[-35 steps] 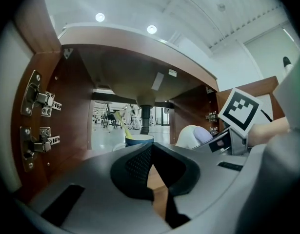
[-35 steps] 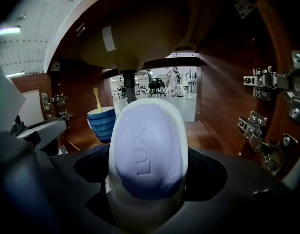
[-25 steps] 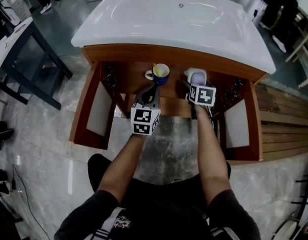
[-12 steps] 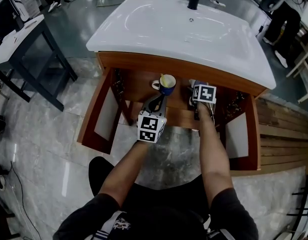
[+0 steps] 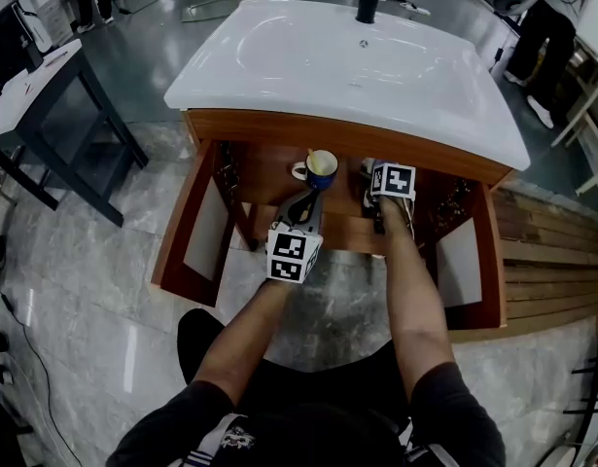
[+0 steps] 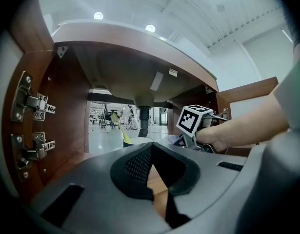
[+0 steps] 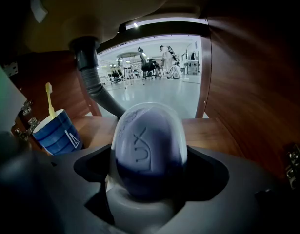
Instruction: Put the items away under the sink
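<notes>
A blue mug (image 5: 321, 167) with a yellow toothbrush (image 7: 49, 98) stands on the wooden cabinet floor (image 5: 347, 230) under the sink. My left gripper (image 5: 303, 209) sits just in front of the mug, jaws shut with nothing between them; in the left gripper view (image 6: 153, 179) the mug (image 6: 135, 141) shows beyond its tips. My right gripper (image 5: 386, 202) reaches into the cabinet to the right of the mug. It is shut (image 7: 149, 172) on a pale soap dish holding a purple soap bar (image 7: 147, 140), low over the cabinet floor. The mug (image 7: 57, 133) stands to its left.
Both cabinet doors hang open, left (image 5: 209, 224) and right (image 5: 461, 251), with hinges (image 6: 30, 101) on the left wall. A grey drain pipe (image 7: 89, 72) drops behind the mug. The white basin (image 5: 357, 61) overhangs the cabinet. A dark table (image 5: 46, 76) stands far left.
My right gripper has carried the soap dish a little deeper under the sink rim. The left gripper stays in front of the mug. The head view has shifted.
</notes>
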Tool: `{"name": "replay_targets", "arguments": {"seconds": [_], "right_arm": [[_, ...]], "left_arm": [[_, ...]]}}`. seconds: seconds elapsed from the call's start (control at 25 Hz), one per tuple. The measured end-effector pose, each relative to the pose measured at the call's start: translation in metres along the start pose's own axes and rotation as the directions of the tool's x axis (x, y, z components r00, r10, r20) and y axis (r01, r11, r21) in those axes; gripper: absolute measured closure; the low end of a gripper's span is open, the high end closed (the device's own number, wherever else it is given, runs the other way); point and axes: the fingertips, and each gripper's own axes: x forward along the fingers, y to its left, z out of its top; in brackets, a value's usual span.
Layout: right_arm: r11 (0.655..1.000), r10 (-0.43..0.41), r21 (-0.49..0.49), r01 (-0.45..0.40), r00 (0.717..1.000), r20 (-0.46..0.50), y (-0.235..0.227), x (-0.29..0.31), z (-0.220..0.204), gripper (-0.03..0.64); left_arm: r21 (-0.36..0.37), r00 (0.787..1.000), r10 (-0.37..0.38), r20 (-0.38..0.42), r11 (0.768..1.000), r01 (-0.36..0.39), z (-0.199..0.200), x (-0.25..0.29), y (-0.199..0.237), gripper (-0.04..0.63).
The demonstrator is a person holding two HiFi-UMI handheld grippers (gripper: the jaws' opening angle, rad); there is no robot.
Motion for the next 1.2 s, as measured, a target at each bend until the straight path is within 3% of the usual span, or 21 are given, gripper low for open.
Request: {"name": "replay_targets", "arguments": {"seconds": [0.32, 0.68, 1.0, 1.2], "right_arm": [[1.000, -0.008, -0.016, 0.008, 1.000, 0.029, 0.000, -0.002, 0.004, 0.146], [0.999, 0.012, -0.042, -0.004, 0.982, 0.188, 0.007, -0.037, 0.024, 0.146], [0.993, 0.094, -0.107, -0.056, 0.910, 0.403, 0.048, -0.113, 0.025, 0.147], [0.982, 0.126, -0.187, -0.039, 0.870, 0.477, 0.074, -0.158, 0.012, 0.150]], "left_arm": [[0.018, 1.000, 0.003, 0.005, 1.000, -0.003, 0.003, -0.004, 0.004, 0.595], [0.007, 1.000, 0.005, 0.004, 1.000, -0.005, 0.000, -0.004, 0.008, 0.595], [-0.029, 0.999, 0.030, 0.025, 0.999, -0.029, 0.006, -0.009, 0.009, 0.595], [-0.026, 0.996, 0.085, -0.034, 0.996, -0.086, 0.012, -0.016, 0.017, 0.595]]}}
